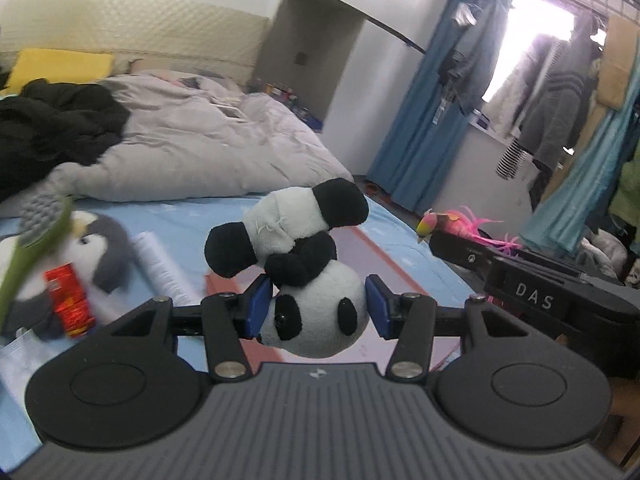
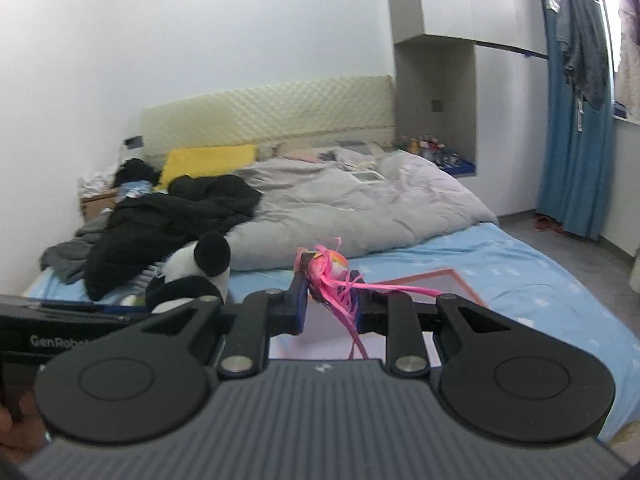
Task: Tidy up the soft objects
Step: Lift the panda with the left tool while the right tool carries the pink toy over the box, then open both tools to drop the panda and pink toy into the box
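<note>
My left tongs (image 1: pixel 319 307) clamp panda (image 1: pixel 304 268) head; right tongs (image 2: pixel 329 308) pinch pink feathered toy (image 2: pixel 328 276). Both aloft over bed (image 2: pixel 540 280); penguin (image 1: pixel 86 252) remains far left, unsorted.

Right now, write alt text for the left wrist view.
The left gripper clamps a panda plush by its head, body upended, above a bed with a blue sheet. A penguin plush lies at left, a rumpled grey duvet behind, and the right gripper holds a pink feathery toy at right.

Grey rumpled duvet (image 2: pixel 360 208) on blue-sheeted bed (image 2: pixel 520 280); black crumpled jacket (image 2: pixel 168 220) left of it; yellow pillow (image 2: pixel 208 160) behind jacket.
</note>
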Available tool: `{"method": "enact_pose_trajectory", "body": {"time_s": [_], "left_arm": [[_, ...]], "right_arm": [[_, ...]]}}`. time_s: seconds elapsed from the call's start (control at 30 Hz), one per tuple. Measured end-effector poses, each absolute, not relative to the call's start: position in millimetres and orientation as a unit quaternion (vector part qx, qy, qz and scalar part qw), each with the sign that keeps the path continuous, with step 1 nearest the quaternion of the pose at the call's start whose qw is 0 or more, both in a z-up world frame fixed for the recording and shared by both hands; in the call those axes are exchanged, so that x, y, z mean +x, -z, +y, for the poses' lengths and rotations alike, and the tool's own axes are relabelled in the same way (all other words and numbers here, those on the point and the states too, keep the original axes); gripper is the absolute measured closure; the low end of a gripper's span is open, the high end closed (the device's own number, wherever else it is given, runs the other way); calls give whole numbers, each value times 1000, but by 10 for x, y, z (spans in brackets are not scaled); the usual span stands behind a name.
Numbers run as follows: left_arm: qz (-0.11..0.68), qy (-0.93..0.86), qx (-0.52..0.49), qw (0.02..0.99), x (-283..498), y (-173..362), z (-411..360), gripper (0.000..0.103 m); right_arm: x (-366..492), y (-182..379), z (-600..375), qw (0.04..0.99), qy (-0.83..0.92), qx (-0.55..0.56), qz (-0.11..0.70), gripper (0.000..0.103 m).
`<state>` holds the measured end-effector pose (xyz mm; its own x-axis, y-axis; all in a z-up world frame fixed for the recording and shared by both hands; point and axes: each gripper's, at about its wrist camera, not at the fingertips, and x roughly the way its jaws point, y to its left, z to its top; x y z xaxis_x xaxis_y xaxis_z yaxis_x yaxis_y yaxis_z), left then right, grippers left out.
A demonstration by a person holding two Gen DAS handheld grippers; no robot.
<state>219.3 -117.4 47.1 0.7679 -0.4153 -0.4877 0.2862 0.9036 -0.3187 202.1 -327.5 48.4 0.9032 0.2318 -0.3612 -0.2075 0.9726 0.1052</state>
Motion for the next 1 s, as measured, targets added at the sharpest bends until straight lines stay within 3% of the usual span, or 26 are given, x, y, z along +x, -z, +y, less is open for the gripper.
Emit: {"method": "enact_pose_trajectory", "body": {"time_s": [0.37, 0.73, 1.0], "left_arm": [[380, 218, -77, 896, 3117, -37, -2033, 46], [489, 222, -51, 842, 3837, 661, -2511, 46], [526, 220, -40, 821, 3994, 984, -2641, 46]], "right_arm": [[2574, -97, -3740, 952, -70, 32, 298, 78], [3096, 719, -4254, 896, -29, 84, 434, 79], [3086, 948, -4359, 883, -26, 82, 461, 77]]}}
